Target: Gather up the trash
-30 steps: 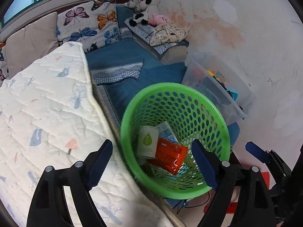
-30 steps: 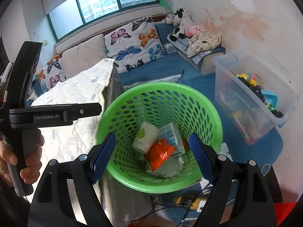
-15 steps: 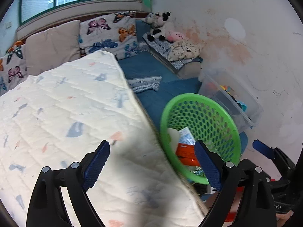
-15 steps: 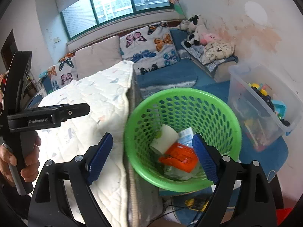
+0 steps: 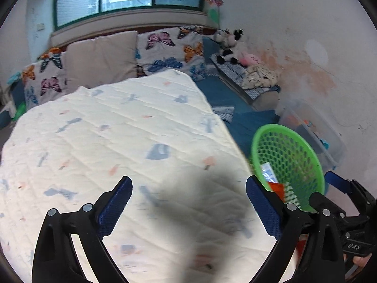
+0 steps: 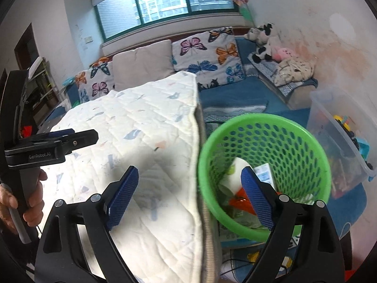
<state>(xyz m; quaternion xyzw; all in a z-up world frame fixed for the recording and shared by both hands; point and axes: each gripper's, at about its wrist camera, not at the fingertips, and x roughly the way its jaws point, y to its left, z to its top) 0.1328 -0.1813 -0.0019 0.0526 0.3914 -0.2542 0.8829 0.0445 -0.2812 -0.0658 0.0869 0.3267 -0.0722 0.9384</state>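
With both the left gripper (image 5: 188,202) and right gripper (image 6: 188,189) spread wide and empty over the quilted mattress (image 5: 122,141), trash apparently lay in the green basket (image 6: 264,127), so the next move called for finding another piece.

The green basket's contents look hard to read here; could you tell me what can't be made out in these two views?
- Left wrist view: the green basket interior is mostly hidden by its near wall and the left gripper finger.
- Right wrist view: the orange wrapper is partly covered by the right gripper finger; print on the white cup is blurred.
- Basket bottom: unseen in both views.
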